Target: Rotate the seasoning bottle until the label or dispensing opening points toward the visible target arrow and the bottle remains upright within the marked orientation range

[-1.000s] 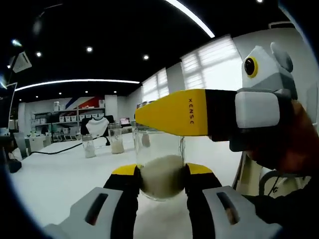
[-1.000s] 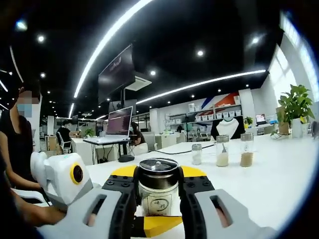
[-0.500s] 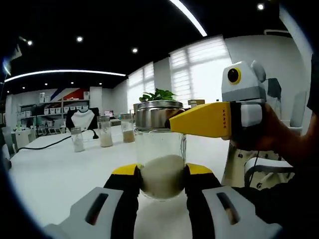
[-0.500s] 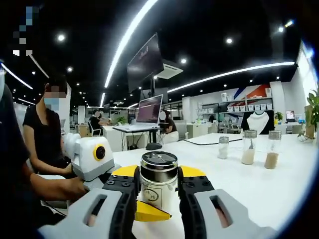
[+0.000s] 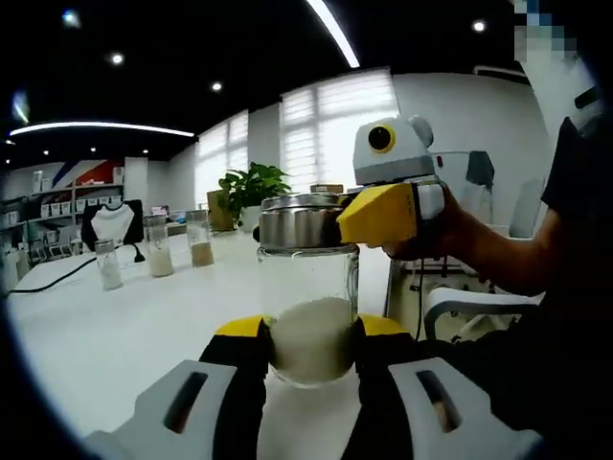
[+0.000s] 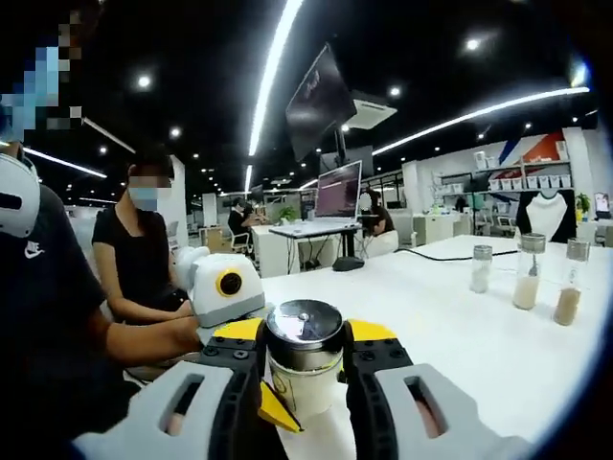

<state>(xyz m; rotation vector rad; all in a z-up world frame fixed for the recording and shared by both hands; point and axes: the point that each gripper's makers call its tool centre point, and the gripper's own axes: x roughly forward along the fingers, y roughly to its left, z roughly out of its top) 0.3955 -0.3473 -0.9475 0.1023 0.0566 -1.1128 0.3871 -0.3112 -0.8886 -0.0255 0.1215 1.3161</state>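
A glass seasoning bottle [image 5: 308, 307], about a third full of white powder, stands upright on the white table [image 5: 124, 335]. My left gripper [image 5: 308, 337] is shut on its lower body. From the right, the right gripper's yellow finger [image 5: 378, 213] clamps the steel lid [image 5: 297, 222]. In the right gripper view, my right gripper [image 6: 305, 337] is shut around that lid [image 6: 305, 322], with the pale bottle [image 6: 305, 383] below. The left gripper's yellow fingertip [image 6: 276, 410] pokes out beneath. No label faces this view, and I see no arrow.
Three small spice bottles [image 5: 153, 254] stand in a row farther back on the table, also visible as small bottles [image 6: 527, 278]. A potted plant [image 5: 251, 187] stands behind. A seated person [image 6: 144, 259] and a monitor desk [image 6: 326, 225] lie beyond. A chair [image 5: 460, 307] stands at the table edge.
Both views have swung round with the hands. The right gripper's finger has moved from across the bottle's front to its right side. The label seen earlier has turned out of sight.
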